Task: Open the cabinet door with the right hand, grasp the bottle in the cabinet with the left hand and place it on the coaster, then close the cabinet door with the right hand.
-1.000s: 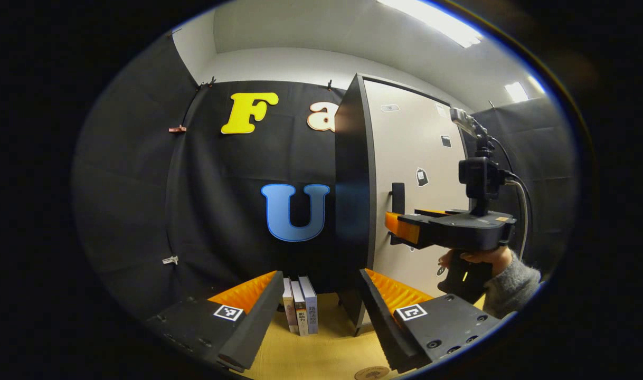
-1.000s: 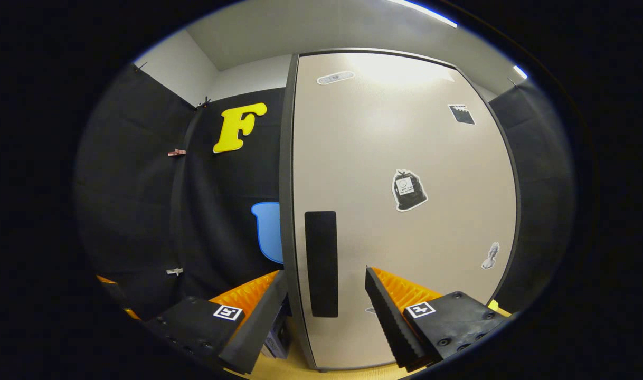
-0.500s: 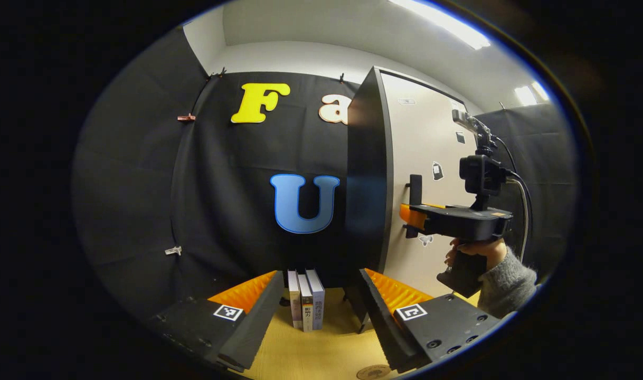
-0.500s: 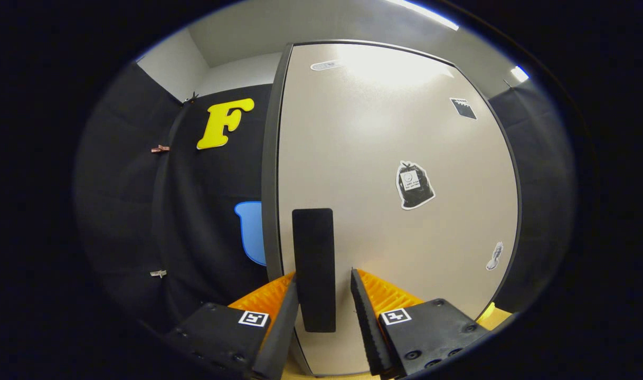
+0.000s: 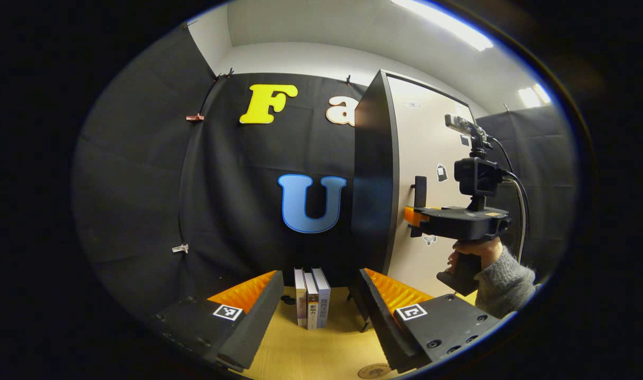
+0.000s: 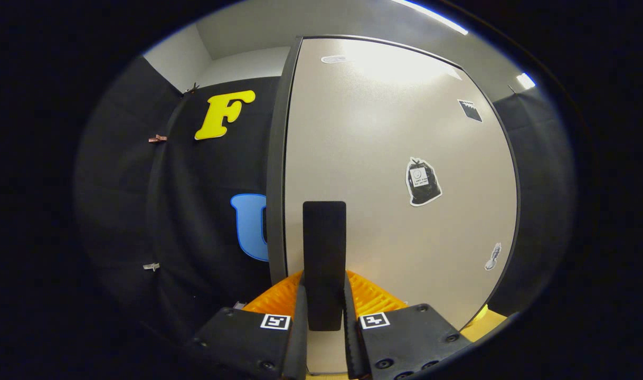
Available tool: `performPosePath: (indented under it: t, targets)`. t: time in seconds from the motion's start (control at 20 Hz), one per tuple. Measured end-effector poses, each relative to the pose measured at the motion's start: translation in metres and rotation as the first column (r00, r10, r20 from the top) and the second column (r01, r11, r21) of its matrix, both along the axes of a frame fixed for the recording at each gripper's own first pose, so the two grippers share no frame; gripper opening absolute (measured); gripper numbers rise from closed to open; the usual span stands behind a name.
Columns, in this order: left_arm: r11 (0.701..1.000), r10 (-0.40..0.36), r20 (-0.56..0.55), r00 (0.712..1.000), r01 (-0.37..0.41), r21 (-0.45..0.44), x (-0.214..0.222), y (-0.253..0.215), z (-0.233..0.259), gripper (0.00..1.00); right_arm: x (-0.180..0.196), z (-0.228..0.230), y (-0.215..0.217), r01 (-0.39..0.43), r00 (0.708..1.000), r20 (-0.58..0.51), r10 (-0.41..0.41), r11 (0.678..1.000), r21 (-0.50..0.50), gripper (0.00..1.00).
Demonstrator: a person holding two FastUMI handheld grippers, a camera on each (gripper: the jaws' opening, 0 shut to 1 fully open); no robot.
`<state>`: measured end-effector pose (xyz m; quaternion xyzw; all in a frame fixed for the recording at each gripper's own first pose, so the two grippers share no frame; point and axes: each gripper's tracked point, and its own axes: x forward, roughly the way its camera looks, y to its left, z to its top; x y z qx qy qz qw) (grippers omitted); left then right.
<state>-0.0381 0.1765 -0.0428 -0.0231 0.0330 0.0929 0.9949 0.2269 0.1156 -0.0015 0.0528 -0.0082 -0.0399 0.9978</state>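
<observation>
A tall cabinet with a dark side [image 5: 371, 179] and a beige door [image 6: 395, 158] stands on the wooden table. The door lies flush against the cabinet body and hides the inside. My right gripper [image 6: 324, 322] is shut on the door's black vertical handle [image 6: 324, 253], one finger pressing each side. In the left gripper view that same gripper [image 5: 414, 216] sits at the handle [image 5: 419, 191], held by a hand in a grey sleeve [image 5: 503, 279]. My left gripper [image 5: 321, 322] hangs open over the table with nothing between its fingers. A round coaster [image 5: 374, 371] lies just below it.
Three books [image 5: 312, 303] stand upright on the wooden table [image 5: 311, 353] to the left of the cabinet's base. Small stickers [image 6: 423, 182] dot the door. Black cloth walls close in behind and on both sides.
My right gripper moved in on the handle and its fingers went from wide apart to clamped on it. My left gripper drew back slightly, staying open.
</observation>
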Motion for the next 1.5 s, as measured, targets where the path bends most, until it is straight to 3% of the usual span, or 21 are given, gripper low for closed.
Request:
performPosePath:
  t: [0.1, 0.45, 0.9, 1.15, 1.5]
  targets:
    - [1.000, 0.010, -0.005, 1.000, -0.010, 0.001, -0.006, 0.002, -0.001, 0.90, -0.001, 0.001, 0.000, 0.005, 1.000, -0.008, -0.005, 1.000, 0.003, 0.17]
    - [1.000, 0.020, 0.008, 1.000, -0.020, 0.019, -0.029, -0.011, 0.011, 0.90, -0.041, 0.004, 0.003, -0.079, 0.997, -0.026, 0.079, 0.997, 0.004, 0.18]
    - [0.989, -0.145, 0.039, 0.989, 0.144, 0.026, -0.020, -0.087, 0.025, 0.90, -0.137, 0.009, -0.035, -0.139, 0.989, -0.042, 0.140, 0.990, 0.032, 0.17]
    - [0.966, -0.258, 0.044, 0.965, 0.257, 0.037, -0.007, -0.131, 0.026, 0.90, -0.175, 0.010, -0.068, -0.106, 0.992, -0.059, 0.107, 0.994, 0.022, 0.17]
    - [0.911, -0.412, 0.064, 0.909, 0.411, 0.022, 0.023, -0.197, 0.027, 0.90, -0.228, 0.012, -0.132, 0.035, 0.997, -0.073, -0.033, 0.999, 0.017, 0.16]
